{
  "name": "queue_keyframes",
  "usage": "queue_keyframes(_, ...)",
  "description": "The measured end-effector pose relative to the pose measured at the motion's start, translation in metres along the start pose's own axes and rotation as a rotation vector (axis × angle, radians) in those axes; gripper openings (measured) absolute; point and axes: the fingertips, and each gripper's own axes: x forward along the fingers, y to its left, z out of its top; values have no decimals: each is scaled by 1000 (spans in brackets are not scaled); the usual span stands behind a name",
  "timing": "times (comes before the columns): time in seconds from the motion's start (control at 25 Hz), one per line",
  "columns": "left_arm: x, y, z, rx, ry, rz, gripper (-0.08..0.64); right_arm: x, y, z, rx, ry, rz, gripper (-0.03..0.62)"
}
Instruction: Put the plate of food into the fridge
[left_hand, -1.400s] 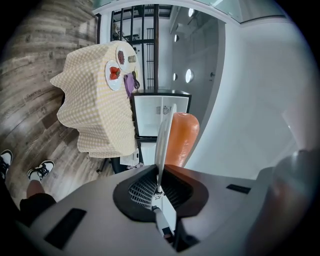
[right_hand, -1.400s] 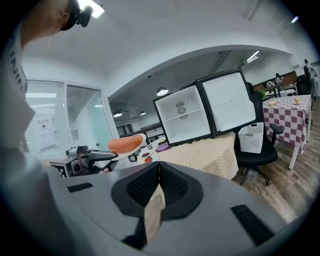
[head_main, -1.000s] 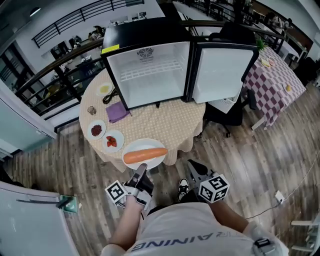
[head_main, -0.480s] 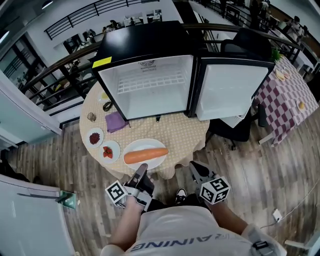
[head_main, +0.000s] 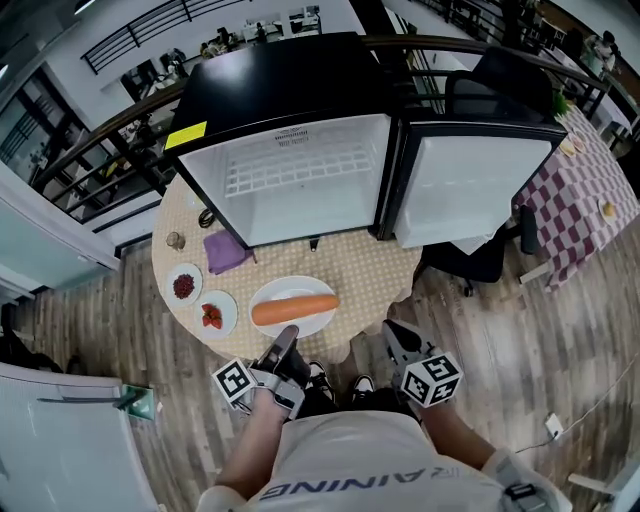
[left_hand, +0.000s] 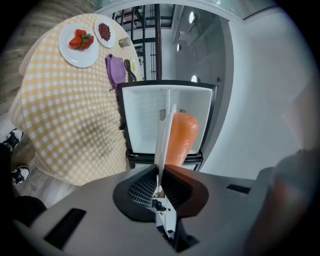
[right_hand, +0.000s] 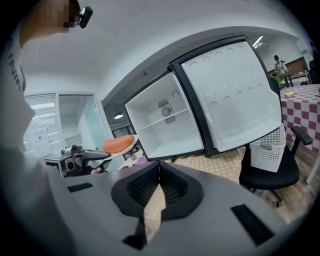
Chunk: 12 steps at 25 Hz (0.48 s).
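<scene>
The left hand-held gripper (head_main: 287, 336) pinches the rim of the plate (head_main: 293, 287), which carries the carrot (head_main: 295, 310) above the table's (head_main: 370, 265) near edge. The right hand-held gripper (head_main: 398, 336) is pressed together and empty. Hold the plate level and enter the open fridge (head_main: 300, 200) below its wire shelf (head_main: 300, 165).

Three cameras, all taking in the open fridge (head_main: 300, 170).
The head view looks steeply down from above the round table (head_main: 375, 262), with the left gripper (head_main: 287, 338) and right gripper (head_main: 397, 335) near its lower edge. The left gripper view sits close behind its jaws, rolled on its side, and faces along the plate (left_hand: 164, 132) into the fridge. The right gripper view faces the same fridge from further right and catches the left gripper and plate at its left.
</scene>
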Motion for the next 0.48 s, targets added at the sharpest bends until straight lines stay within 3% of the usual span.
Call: queue_keyframes(0.48, 40, 6, 52, -22, 144, -19, 28, 47, 17, 16, -5, 8, -121, 22)
